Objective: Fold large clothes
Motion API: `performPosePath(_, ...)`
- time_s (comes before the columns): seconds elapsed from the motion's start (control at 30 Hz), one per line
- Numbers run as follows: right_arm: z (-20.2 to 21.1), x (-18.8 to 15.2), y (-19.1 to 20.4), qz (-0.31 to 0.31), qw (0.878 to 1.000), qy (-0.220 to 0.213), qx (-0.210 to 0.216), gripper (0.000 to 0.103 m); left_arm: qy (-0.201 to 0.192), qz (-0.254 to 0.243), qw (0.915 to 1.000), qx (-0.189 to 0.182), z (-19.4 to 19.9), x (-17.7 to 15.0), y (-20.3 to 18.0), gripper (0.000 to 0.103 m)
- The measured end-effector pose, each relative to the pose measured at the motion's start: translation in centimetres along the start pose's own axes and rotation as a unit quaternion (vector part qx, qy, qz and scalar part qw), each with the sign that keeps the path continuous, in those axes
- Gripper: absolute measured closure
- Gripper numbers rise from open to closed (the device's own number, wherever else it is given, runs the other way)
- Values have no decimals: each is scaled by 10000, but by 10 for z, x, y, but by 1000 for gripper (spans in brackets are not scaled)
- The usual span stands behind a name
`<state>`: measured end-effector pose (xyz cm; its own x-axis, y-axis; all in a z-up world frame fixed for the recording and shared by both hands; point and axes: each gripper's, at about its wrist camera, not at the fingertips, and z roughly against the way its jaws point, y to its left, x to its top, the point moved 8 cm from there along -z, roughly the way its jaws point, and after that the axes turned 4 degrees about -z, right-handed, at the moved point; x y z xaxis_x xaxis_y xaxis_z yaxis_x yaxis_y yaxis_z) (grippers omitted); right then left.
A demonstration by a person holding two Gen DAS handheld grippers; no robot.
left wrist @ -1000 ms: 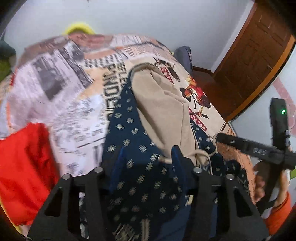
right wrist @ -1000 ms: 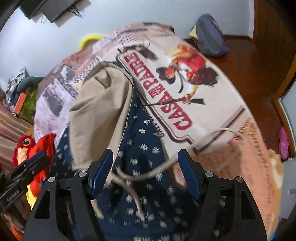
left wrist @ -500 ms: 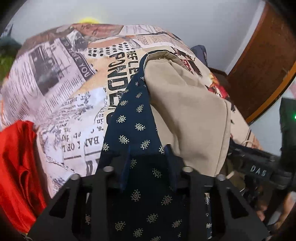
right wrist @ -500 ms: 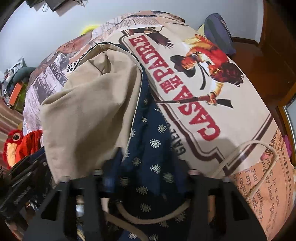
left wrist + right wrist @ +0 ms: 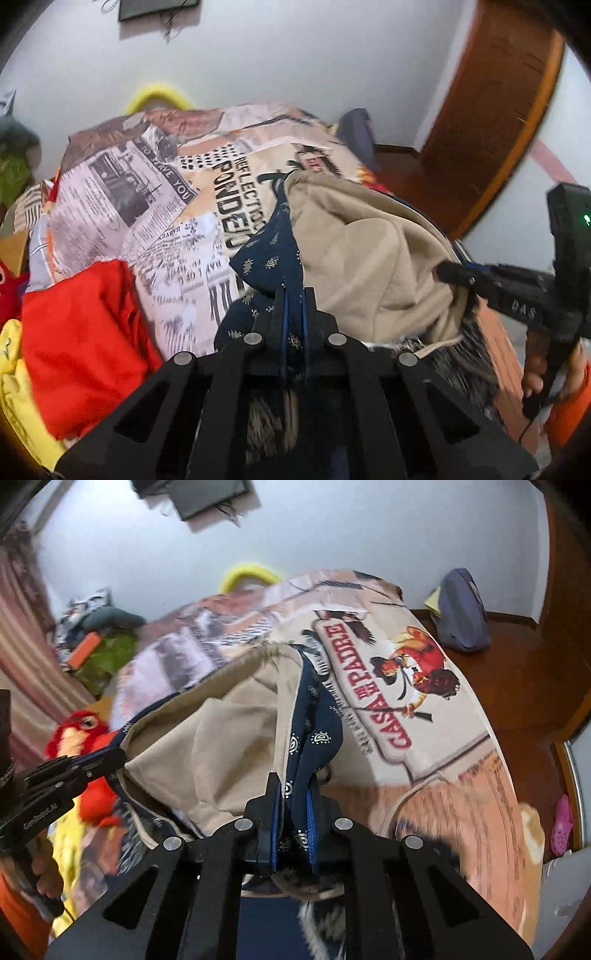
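Early in the fold, by the look of it. Left gripper (image 5: 294, 295) clamped on the navy patterned edge of the garment (image 5: 369, 240); right gripper (image 5: 291, 786) pinched tight on the same navy cloth a little way along. Held up between the two over the printed bedspread (image 5: 155, 206), tan lining ballooning open (far end trailing down onto the bed). No flat, squared fold visible yet. Left to do, probably: spreading it out, bringing edges together, smoothing, and setting it down clear of the red cloth (image 5: 81, 332).
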<state>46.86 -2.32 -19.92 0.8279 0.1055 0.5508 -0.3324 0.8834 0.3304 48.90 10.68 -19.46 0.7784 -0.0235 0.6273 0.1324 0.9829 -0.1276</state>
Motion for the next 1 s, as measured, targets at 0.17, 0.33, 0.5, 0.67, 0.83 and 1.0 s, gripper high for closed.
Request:
performPosePath(0.17, 38, -47, 14, 211, 9997, 64, 114, 92, 98, -231, 9996, -127, 44, -49, -27, 98)
performPosePath(0.33, 48, -98, 14, 371, 9989, 274, -39, 92, 422, -343, 9985, -97, 59, -109, -43, 98)
performPosePath(0.5, 43, -129, 3, 322, 9980, 437, -314, 87, 794, -267, 9965, 32, 53, -154, -45, 97)
performPosePath(0.67, 62, -136, -3, 183, 9983, 419, -364, 82, 950, -517, 9940, 134, 58, -173, -52, 89)
performPosePath(0.83, 82, -112, 0, 228, 9989, 35, -414, 61, 405, -687, 9964, 304, 80, -146, -55, 54)
performPosePath(1.0, 76, -90, 6, 218, 9989, -174, -382, 47, 166, -587, 9977, 284, 78, -114, -50, 52)
